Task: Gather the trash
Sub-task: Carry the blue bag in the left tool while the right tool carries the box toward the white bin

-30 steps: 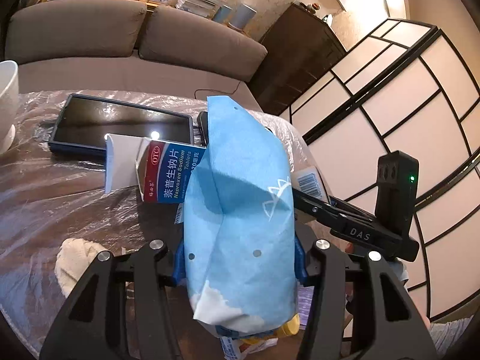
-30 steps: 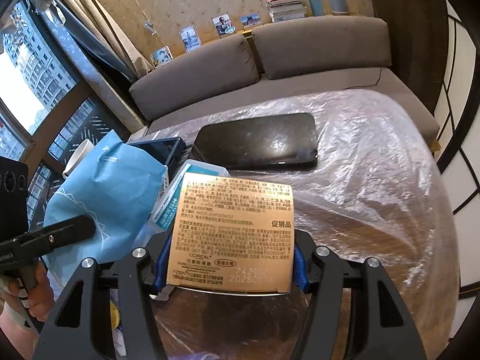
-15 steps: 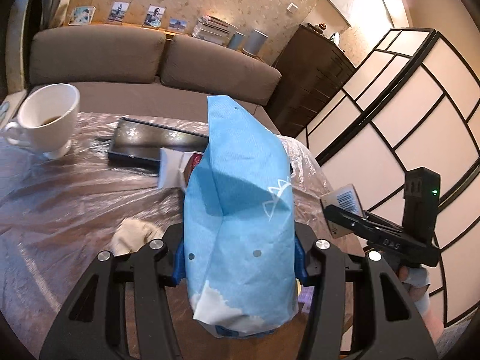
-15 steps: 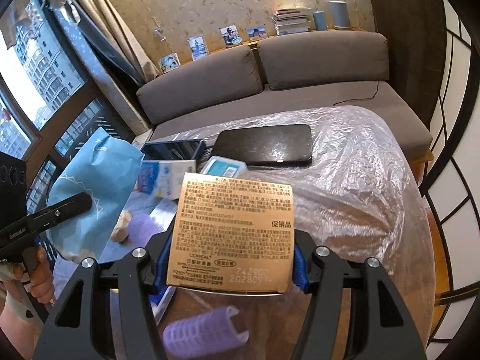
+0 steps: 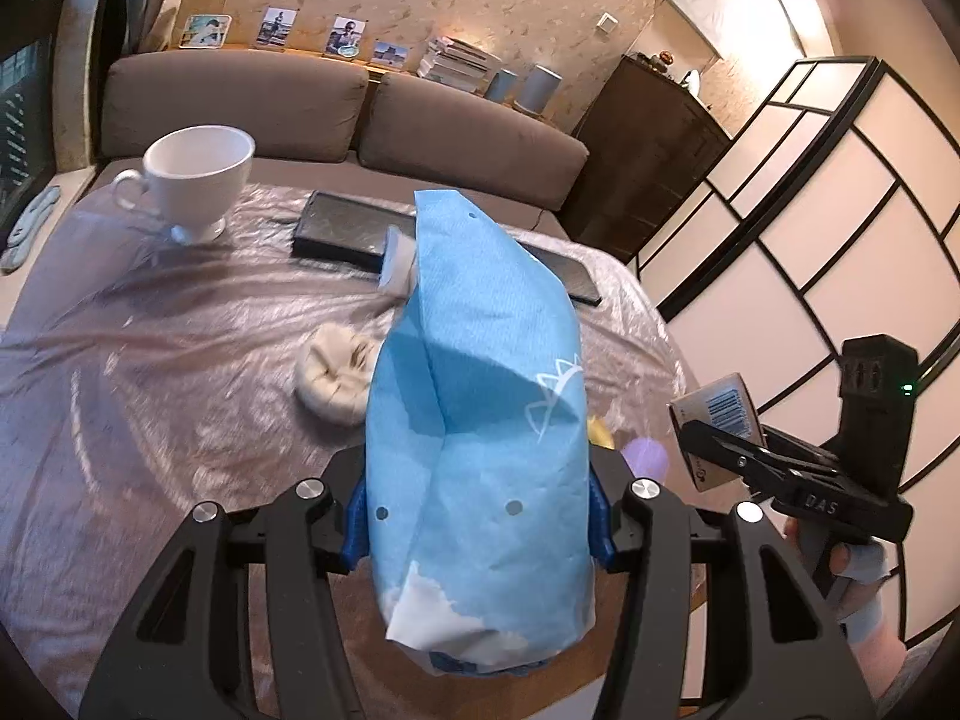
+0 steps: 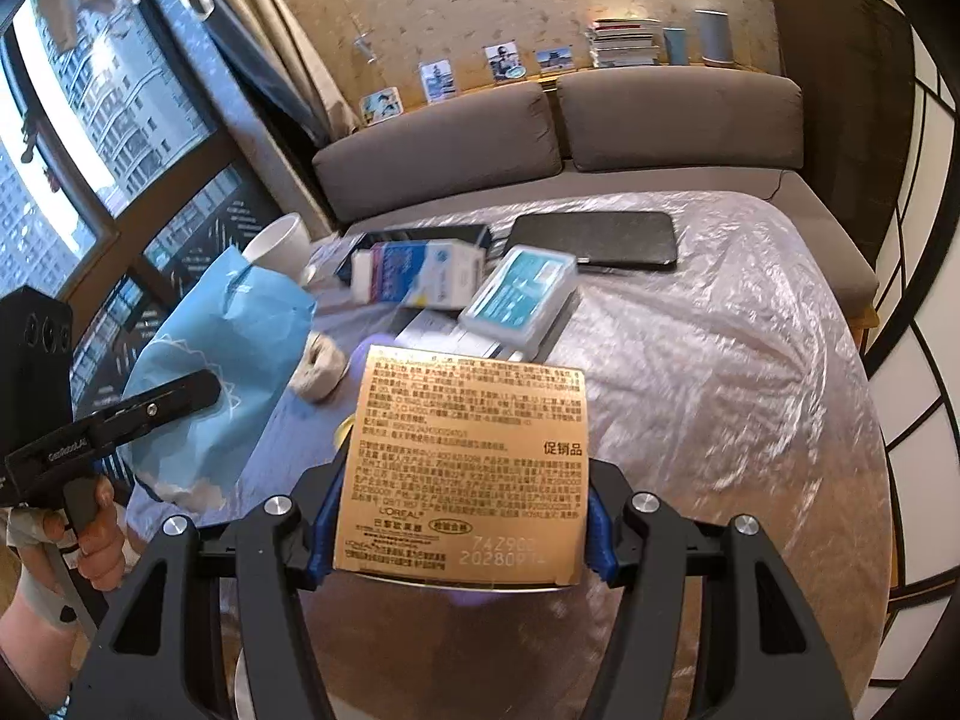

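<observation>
Grippers first: my left gripper (image 5: 477, 516) clamps the blue paper bag (image 5: 480, 420), my right gripper (image 6: 459, 531) clamps the gold box (image 6: 465, 462), both above the table's (image 6: 720, 372) near edge. Beyond the bag lie a crumpled tissue (image 5: 333, 381) and white cup (image 5: 195, 180); the table's right side past the box lies bare.

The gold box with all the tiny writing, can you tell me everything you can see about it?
The flat gold cardboard box is shiny, covered in small dark printed text with a L'OREAL name and a stamped number near its bottom edge. It stands upright, its printed face toward the camera, clamped at both side edges by the blue pads of the right gripper. It is held above the plastic-covered table. From the left wrist view a barcode shows on it.
</observation>
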Demonstrator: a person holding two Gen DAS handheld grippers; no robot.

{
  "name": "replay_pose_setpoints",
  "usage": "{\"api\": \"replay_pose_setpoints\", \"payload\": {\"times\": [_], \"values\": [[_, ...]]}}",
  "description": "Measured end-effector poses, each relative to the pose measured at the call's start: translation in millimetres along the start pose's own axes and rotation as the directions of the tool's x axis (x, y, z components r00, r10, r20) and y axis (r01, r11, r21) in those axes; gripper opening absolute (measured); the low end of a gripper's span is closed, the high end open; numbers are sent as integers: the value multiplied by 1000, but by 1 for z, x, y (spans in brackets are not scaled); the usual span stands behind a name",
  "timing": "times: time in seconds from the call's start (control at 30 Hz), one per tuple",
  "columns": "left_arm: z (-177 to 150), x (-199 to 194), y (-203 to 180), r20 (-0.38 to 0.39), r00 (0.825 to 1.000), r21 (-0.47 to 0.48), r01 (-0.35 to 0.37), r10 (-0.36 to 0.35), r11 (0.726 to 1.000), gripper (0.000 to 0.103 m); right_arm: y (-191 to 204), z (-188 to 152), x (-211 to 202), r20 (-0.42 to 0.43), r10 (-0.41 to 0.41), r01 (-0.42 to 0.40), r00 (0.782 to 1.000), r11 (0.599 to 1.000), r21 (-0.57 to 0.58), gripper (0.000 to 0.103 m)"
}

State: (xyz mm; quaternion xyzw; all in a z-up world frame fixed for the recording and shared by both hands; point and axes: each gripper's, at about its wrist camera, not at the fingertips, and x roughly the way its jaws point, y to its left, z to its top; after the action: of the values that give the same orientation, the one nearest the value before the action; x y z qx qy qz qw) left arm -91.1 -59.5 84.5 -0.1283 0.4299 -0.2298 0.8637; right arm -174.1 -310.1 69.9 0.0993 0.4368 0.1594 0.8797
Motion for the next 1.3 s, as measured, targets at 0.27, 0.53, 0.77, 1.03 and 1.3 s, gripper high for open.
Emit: {"api": "replay_pose_setpoints", "payload": {"times": [0.27, 0.53, 0.77, 1.03, 1.3], "values": [[-29, -14, -2, -4, 999, 11, -54, 54, 998, 53, 23, -32, -12, -30, -4, 3, 1000, 1000, -26, 60], [-51, -26, 0, -8, 997, 11, -71, 72, 997, 53, 35, -49, -21, -46, 4, -5, 999, 1000, -16, 60], [-70, -35, -3, -22, 996, 39, -88, 89, 995, 53, 49, -66, -25, -75, -3, -1, 997, 998, -58, 60], [-91, -41, -10, -49, 993, 74, -108, 111, 991, 53, 58, -84, -26, -120, 6, -15, 993, 997, -74, 60], [-112, -46, -22, -74, 992, 117, -92, 101, 989, 53, 61, -98, -26, -146, 22, -32, 989, 997, -68, 60]]}}
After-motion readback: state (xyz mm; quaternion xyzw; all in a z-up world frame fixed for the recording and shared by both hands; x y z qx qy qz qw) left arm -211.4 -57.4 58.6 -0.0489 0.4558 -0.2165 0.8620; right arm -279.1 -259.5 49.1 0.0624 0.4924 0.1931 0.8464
